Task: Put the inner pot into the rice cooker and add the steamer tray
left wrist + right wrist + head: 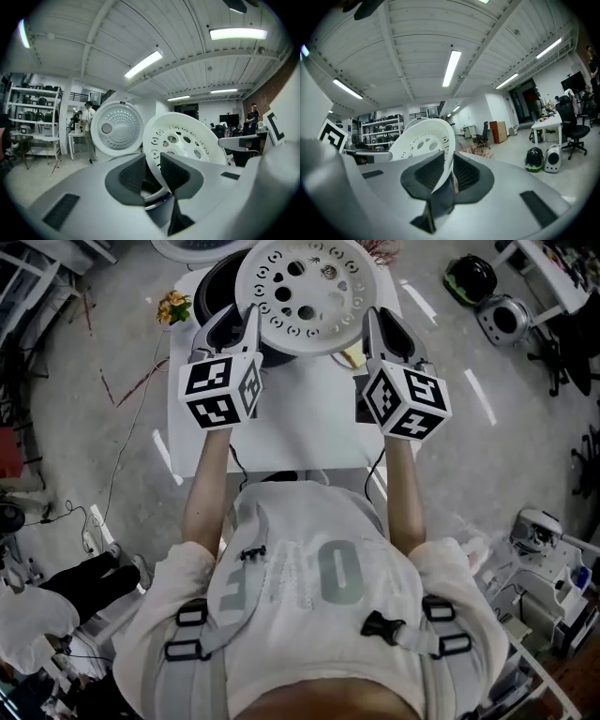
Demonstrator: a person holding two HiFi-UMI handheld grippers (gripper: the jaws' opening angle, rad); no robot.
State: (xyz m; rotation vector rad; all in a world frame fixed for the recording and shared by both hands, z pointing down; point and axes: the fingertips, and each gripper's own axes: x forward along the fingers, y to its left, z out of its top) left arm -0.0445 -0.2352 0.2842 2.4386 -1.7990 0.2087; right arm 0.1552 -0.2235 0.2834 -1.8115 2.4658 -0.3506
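The white perforated steamer tray (307, 296) is held up between both grippers, above the dark rice cooker (223, 285) at the far end of the white table (309, 418). My left gripper (251, 322) is shut on the tray's left rim and my right gripper (372, 326) on its right rim. In the left gripper view the tray (185, 138) stands on edge between the pads of that gripper (153, 171), with the cooker's open lid (117, 129) behind it. The right gripper view shows the tray's thin rim (424, 140) pinched between the pads of that gripper (446, 171). The tray hides the cooker's opening.
A small bunch of yellow flowers (173, 307) lies left of the cooker. Cables trail off the table's near edge. Two helmets (471, 277) sit on the floor at the right. Another person's legs (89, 577) show at the lower left, and shelving (35, 117) stands far left.
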